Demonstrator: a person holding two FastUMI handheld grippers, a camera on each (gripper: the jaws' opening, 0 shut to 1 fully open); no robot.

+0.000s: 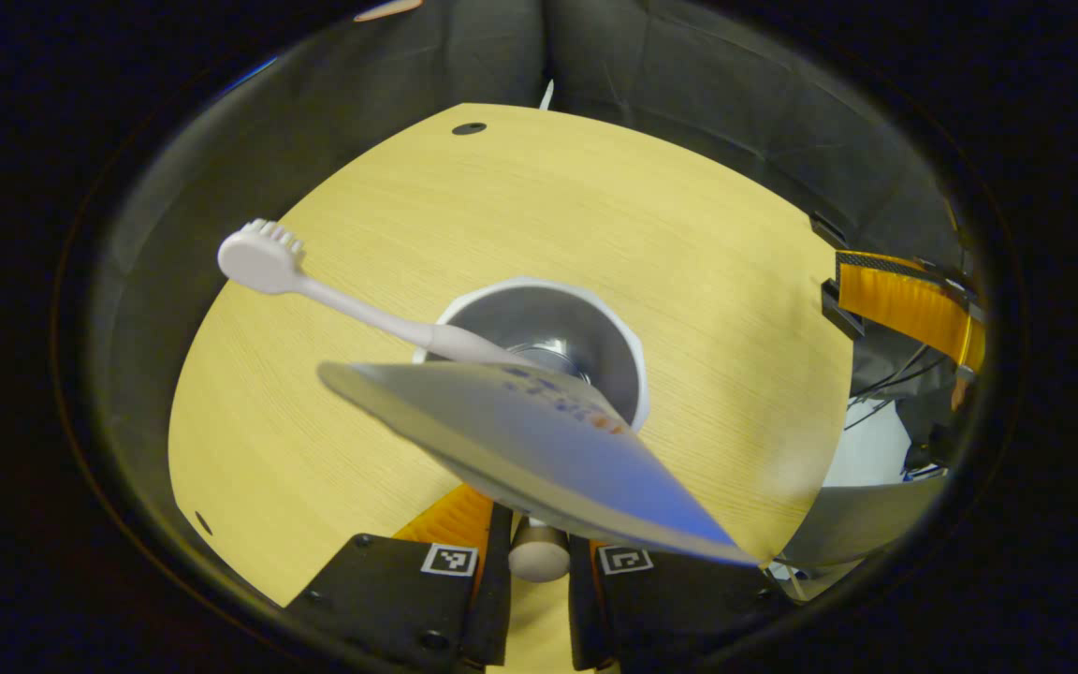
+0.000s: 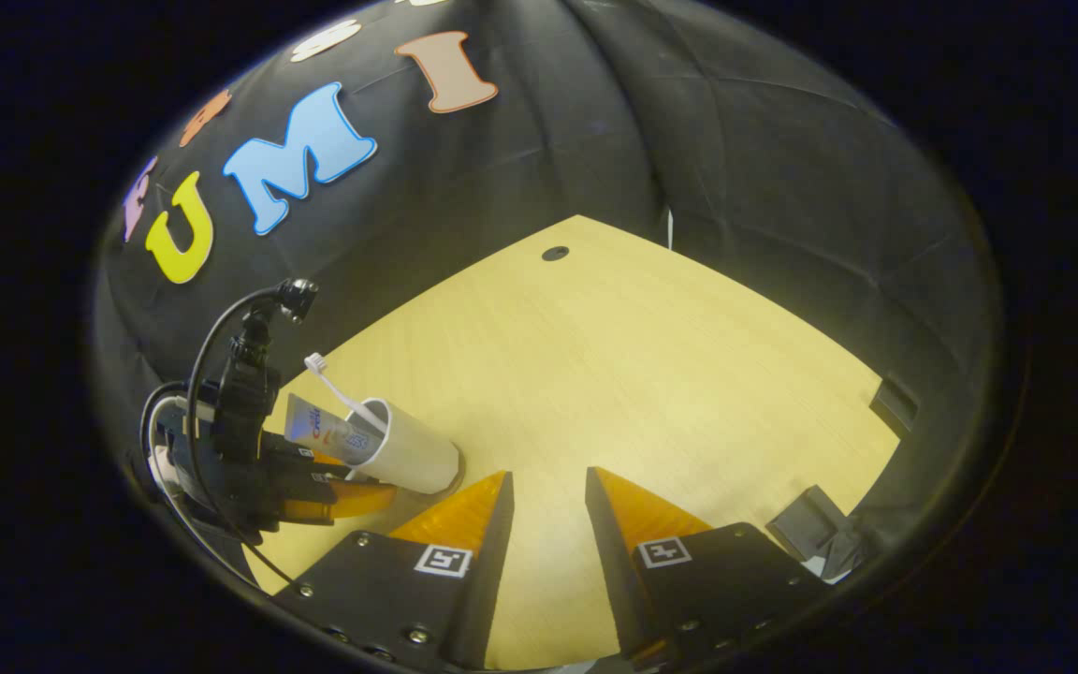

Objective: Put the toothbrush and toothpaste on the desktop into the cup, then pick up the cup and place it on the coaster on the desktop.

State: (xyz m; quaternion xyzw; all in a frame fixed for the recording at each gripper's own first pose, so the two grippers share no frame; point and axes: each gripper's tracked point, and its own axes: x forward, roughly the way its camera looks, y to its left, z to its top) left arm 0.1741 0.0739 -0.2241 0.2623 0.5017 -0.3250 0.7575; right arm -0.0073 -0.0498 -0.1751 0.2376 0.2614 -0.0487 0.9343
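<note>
In the left gripper view the left claw [image 1: 539, 562] points steeply down at the desk [image 1: 689, 262], directly above the cup [image 1: 539, 346]. Its two fingers stand close together at the bottom of the view, and between them sits the round capped end of the toothpaste [image 1: 548, 440]. The tube fans out flat and wide from there toward the cup's mouth. Both fingers appear to press on the cap end, so the claw is clamped on the tube. The cup stands on the desk with its open mouth facing the camera and its shiny inside visible. The toothbrush [image 1: 314, 285] already rests in the cup, its handle leaning out over the left rim and its bristled head up and to the far left.

In the right gripper view the right claw [image 2: 548, 524] is held lower and level, looking out across the bare wood of the desk [image 2: 642, 356]. Its fingers are spread well apart with nothing between them. Far to the left in that view is the left claw [image 2: 333, 487] with its cable, beside the white cup [image 2: 408, 454]. The toothpaste [image 2: 324, 431] pokes out of the cup's mouth toward that claw, and the toothbrush [image 2: 338, 388] rises above it.
</note>
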